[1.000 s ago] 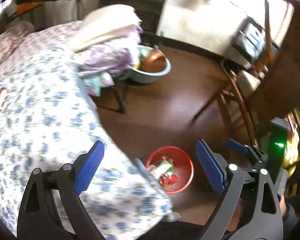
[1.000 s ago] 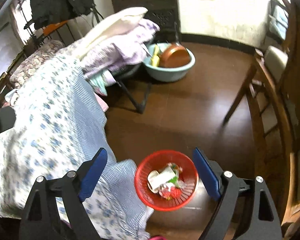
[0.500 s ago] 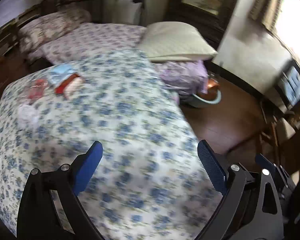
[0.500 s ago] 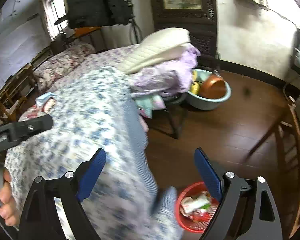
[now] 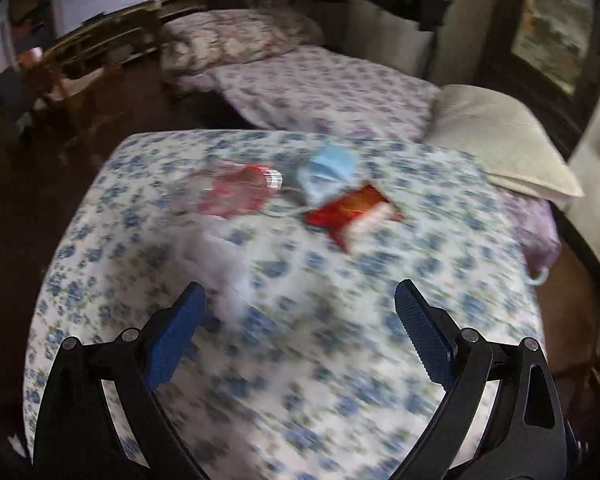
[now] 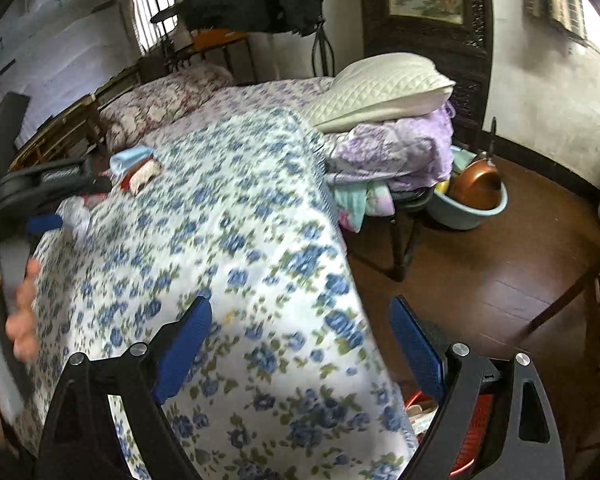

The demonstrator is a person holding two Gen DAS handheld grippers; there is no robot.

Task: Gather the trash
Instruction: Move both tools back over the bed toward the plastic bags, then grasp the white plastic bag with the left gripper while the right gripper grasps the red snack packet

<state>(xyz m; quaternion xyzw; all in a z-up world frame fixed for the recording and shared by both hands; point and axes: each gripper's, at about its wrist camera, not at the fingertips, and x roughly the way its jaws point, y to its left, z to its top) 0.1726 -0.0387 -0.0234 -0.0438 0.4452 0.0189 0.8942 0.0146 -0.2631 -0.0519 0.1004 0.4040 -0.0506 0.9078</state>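
The left gripper (image 5: 298, 312) hangs over the bed (image 5: 340, 320), its blue fingers (image 5: 420, 328) spread wide and empty. The trash lies in a loose row toward the bed's far edge: a pink clear wrapper (image 5: 236, 192) on the left, a blue face mask (image 5: 326, 172) in the middle, a red and white snack packet (image 5: 352, 212) just right of it. A white tissue (image 5: 220, 256), blurred, lies nearer the left finger. A cream pillow (image 5: 500, 136) sits at the far right corner. The right gripper (image 6: 300, 336) is over the bed's right edge, fingers apart and holding nothing, with a red basket (image 6: 476, 420) on the floor partly hidden behind its right finger.
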